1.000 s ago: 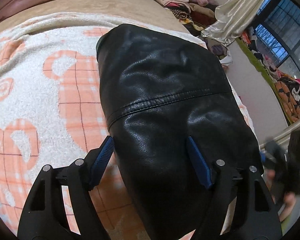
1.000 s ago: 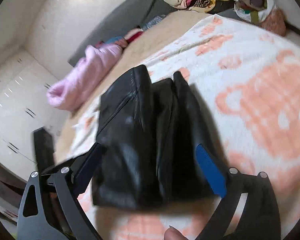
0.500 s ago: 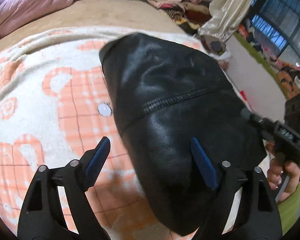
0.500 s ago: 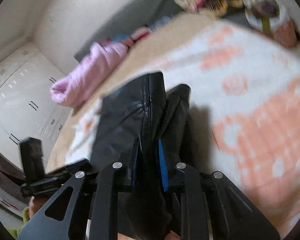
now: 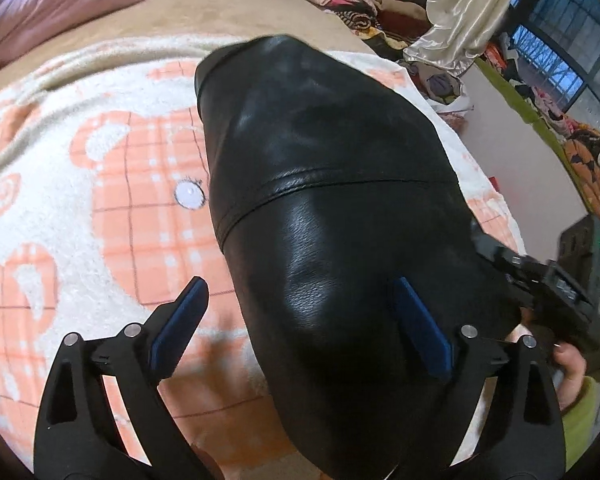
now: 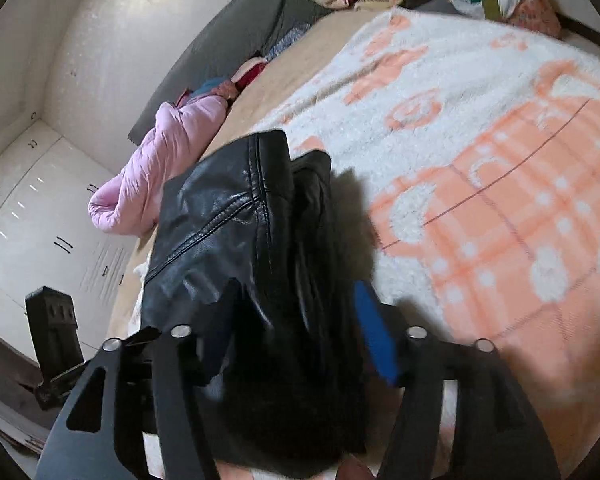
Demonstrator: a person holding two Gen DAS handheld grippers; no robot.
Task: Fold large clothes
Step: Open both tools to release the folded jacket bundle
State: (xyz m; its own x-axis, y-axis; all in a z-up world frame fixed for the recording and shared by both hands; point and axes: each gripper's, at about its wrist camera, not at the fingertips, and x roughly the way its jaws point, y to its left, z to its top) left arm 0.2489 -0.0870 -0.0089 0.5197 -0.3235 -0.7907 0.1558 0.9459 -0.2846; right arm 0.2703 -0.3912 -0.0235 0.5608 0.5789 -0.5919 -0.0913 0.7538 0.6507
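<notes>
Black leather folded garment [image 5: 332, 216] is lying on the fuzzy white-and-orange patterned blanket [image 5: 99, 184], near edge of bed. Fold looking nearly done; next prob. tidy/press the bundle flat. Left gripper [image 5: 300, 316] is hovering pitched down, jaws opening wide, nothing clamped. Right gripper [image 6: 295, 320] is straddling the bundle's side, jaws reopening to mid-width, grip unclear.

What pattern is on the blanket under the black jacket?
The blanket is fluffy white with orange checked shapes; the left wrist view shows it best.
</notes>
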